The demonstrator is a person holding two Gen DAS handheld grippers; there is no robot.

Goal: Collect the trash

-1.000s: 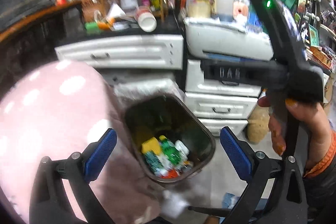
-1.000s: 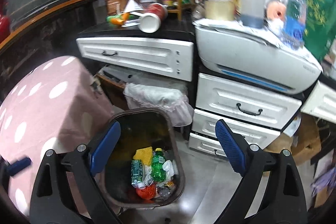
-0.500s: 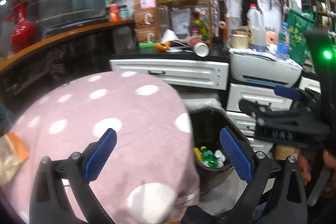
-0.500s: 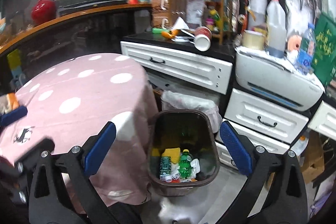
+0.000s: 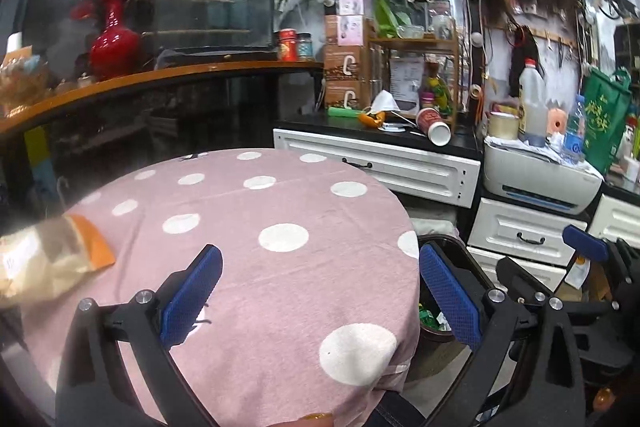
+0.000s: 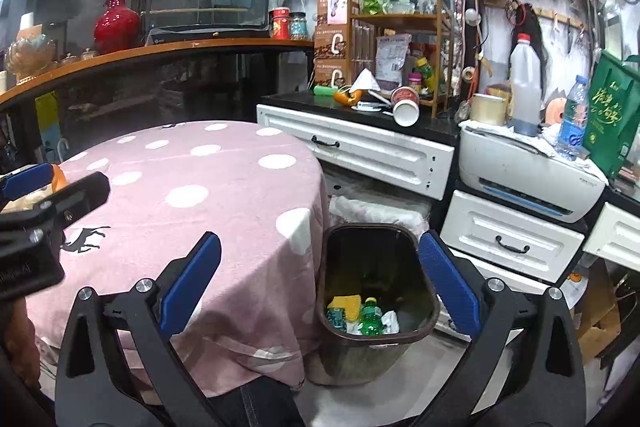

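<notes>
Both claws stand wide apart and hold nothing: our left claw (image 5: pixel 320 301) hangs over the round desk (image 5: pixel 280 287) draped in pink cloth with white dots, and our right claw (image 6: pixel 320 287), whose jaws have just been opening with nothing between them, straddles the view between the desk edge and the dark brown plastic trash bin (image 6: pixel 378 291) on the floor.

The bin already contains a green plastic bottle (image 6: pixel 370 315), a yellow item and crumpled wrappers. We judge the next piece of trash to be the tan-and-orange crinkled snack packet (image 5: pixel 48 259) lying flat at the left side of the desk, well apart from the bin.

Hazards from this position:
- The packet is thin and lies flat. A shallow approach may push it along the cloth rather than grip it.
- Pads may pinch the loose cloth with the packet and drag it.
- The two claws sit close together; crossing paths risks a collision.
- A light packet released too early may drift past the bin's rim.
</notes>
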